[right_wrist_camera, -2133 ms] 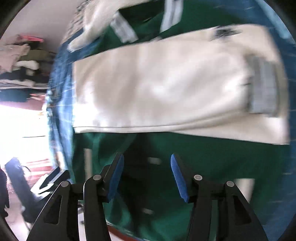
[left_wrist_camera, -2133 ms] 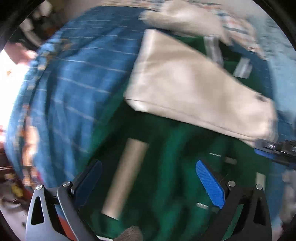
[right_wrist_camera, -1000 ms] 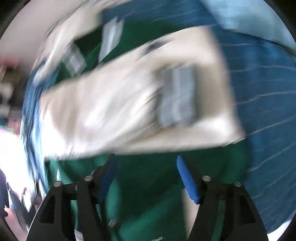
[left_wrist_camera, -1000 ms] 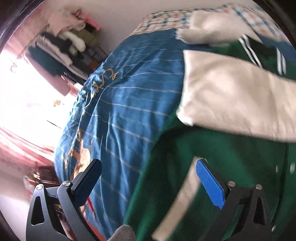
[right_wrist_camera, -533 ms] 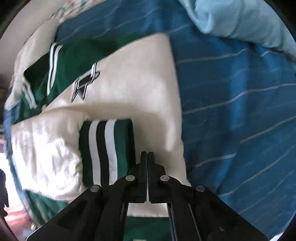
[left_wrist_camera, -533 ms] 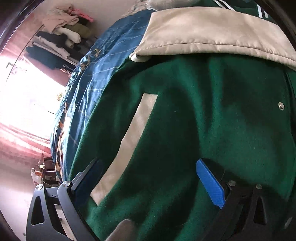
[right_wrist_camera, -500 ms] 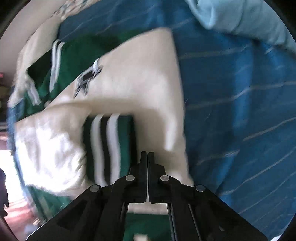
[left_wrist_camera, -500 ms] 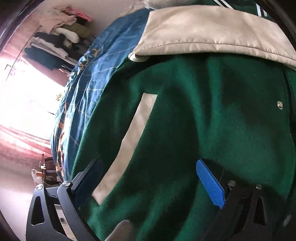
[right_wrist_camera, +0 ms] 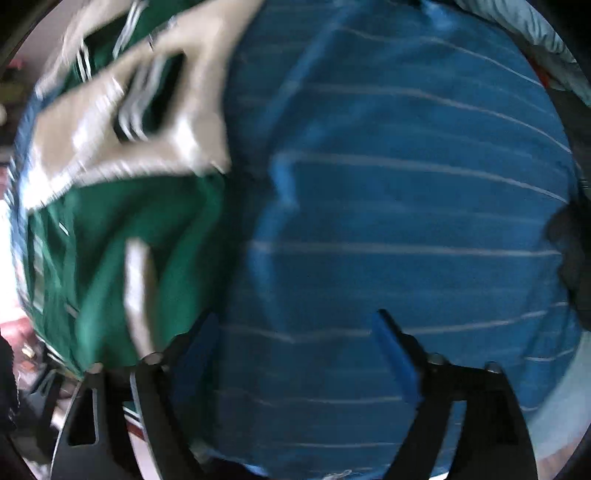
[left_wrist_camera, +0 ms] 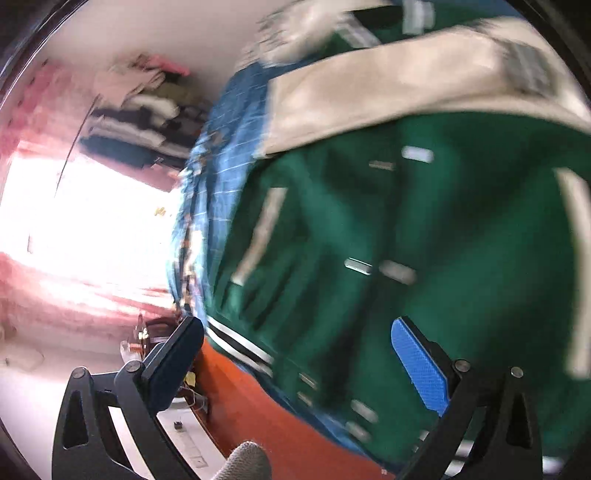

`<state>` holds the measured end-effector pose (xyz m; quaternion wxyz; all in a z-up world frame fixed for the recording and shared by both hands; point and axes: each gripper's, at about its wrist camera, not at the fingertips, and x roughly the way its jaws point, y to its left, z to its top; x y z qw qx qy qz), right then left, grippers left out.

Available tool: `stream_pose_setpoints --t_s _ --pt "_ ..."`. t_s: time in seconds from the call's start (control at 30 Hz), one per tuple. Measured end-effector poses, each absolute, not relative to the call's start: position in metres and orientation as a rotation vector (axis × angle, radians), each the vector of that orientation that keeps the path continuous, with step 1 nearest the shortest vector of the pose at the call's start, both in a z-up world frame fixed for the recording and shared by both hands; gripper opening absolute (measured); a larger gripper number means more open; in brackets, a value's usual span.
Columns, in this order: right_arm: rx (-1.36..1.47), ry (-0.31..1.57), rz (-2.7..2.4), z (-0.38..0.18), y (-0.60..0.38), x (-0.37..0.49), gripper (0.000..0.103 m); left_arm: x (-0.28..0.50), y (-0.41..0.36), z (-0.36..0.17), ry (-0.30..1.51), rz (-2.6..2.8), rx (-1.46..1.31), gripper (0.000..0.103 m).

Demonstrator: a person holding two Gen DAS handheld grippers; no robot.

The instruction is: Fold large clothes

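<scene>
A green varsity jacket [left_wrist_camera: 406, 221] with cream sleeves [left_wrist_camera: 388, 92] lies on a blue striped bedspread [right_wrist_camera: 406, 184]. A cream sleeve is folded across its upper part. My left gripper [left_wrist_camera: 295, 358] is open and empty, above the jacket's striped hem [left_wrist_camera: 236, 343] near the bed's edge. My right gripper [right_wrist_camera: 295, 354] is open and empty over bare bedspread, just right of the jacket [right_wrist_camera: 110, 229]. The striped cuff [right_wrist_camera: 144, 103] lies on the cream sleeve at upper left there. Both views are blurred.
An orange-red bed side [left_wrist_camera: 266, 417] runs below the hem. Stacked clothes [left_wrist_camera: 140, 110] sit on shelves by a bright window [left_wrist_camera: 74, 214] at the left. A pale blue pillow [right_wrist_camera: 546, 33] lies at the bed's far right.
My right gripper has opened, let go of the cream sleeve, and moved right off the jacket. My left gripper has pulled back toward the hem and bed edge.
</scene>
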<state>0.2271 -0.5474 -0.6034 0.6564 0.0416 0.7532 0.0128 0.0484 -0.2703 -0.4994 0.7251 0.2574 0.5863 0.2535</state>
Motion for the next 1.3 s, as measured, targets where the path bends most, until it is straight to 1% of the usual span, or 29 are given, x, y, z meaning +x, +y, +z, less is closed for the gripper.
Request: stream_pose_setpoints --t_s 0.1,0.13,0.2,0.27,0.33,0.47,0.53,0.63,0.7,0.8,0.83,0.93,0.97,1.0,1.03,1.07,1.1,1.13,1.23,1.3 --pt "0.061 1.71 0.017 -0.605 -0.57 0.211 0.089 0.025 -0.342 -0.503 1.288 0.431 0.618 0.103" --pt "0.069 1.714 0.0 -0.606 -0.583 0.206 0.089 0.015 -0.373 -0.505 1.275 0.37 0.649 0.103" --pt "0.104 1.721 -0.026 -0.607 -0.604 0.202 0.089 0.002 -0.412 -0.508 1.231 0.295 0.714 0.103" --pt "0.13 1.722 -0.054 -0.607 -0.623 0.2 0.089 -0.01 -0.449 -0.522 1.182 0.243 0.822 0.103" --pt "0.165 1.728 -0.083 -0.608 -0.643 0.199 0.089 -0.015 -0.466 -0.545 1.175 0.236 0.905 0.103" --pt "0.204 1.731 -0.091 -0.611 -0.662 0.2 0.089 -0.008 -0.463 -0.595 1.278 0.298 0.949 0.103" --pt "0.21 1.732 -0.084 -0.614 -0.665 0.205 0.089 0.0 -0.451 -0.603 1.275 0.354 0.927 0.103" --pt "0.216 1.735 -0.064 -0.62 -0.653 0.216 0.089 0.014 -0.437 -0.596 1.253 0.446 0.883 0.103" --pt "0.218 1.731 -0.048 -0.622 -0.647 0.224 0.089 0.022 -0.426 -0.59 1.223 0.54 0.902 0.103" --pt "0.228 1.729 -0.002 -0.625 -0.637 0.235 0.089 0.037 -0.393 -0.573 1.218 0.63 0.798 0.103" --pt "0.235 1.728 0.023 -0.631 -0.622 0.252 0.089 0.042 -0.386 -0.57 1.218 0.644 0.782 0.103" --pt "0.309 1.696 0.136 -0.643 -0.603 0.273 0.089 0.05 -0.375 -0.567 1.221 0.639 0.754 0.101" --pt "0.357 1.669 0.192 -0.644 -0.598 0.283 0.089 0.051 -0.37 -0.562 1.222 0.62 0.722 0.09" --pt "0.45 1.623 0.288 -0.649 -0.589 0.298 0.089 0.051 -0.367 -0.558 1.218 0.603 0.689 0.06" --pt "0.514 1.597 0.345 -0.652 -0.583 0.307 0.089 0.05 -0.363 -0.55 1.219 0.555 0.622 0.041" --pt "0.604 1.562 0.419 -0.658 -0.575 0.321 0.089 0.05 -0.361 -0.542 1.22 0.526 0.59 0.019" --pt "0.649 1.547 0.453 -0.66 -0.571 0.333 0.089 0.05 -0.36 -0.535 1.212 0.51 0.577 0.014" --pt "0.728 1.519 0.511 -0.666 -0.561 0.349 0.089 0.049 -0.359 -0.529 1.203 0.491 0.566 0.013" --pt "0.844 1.482 0.601 -0.677 -0.538 0.38 0.09 0.054 -0.357 -0.52 1.207 0.455 0.531 0.011" --pt "0.88 1.497 0.613 -0.684 -0.525 0.391 0.09 0.058 -0.349 -0.513 1.21 0.439 0.514 0.01"
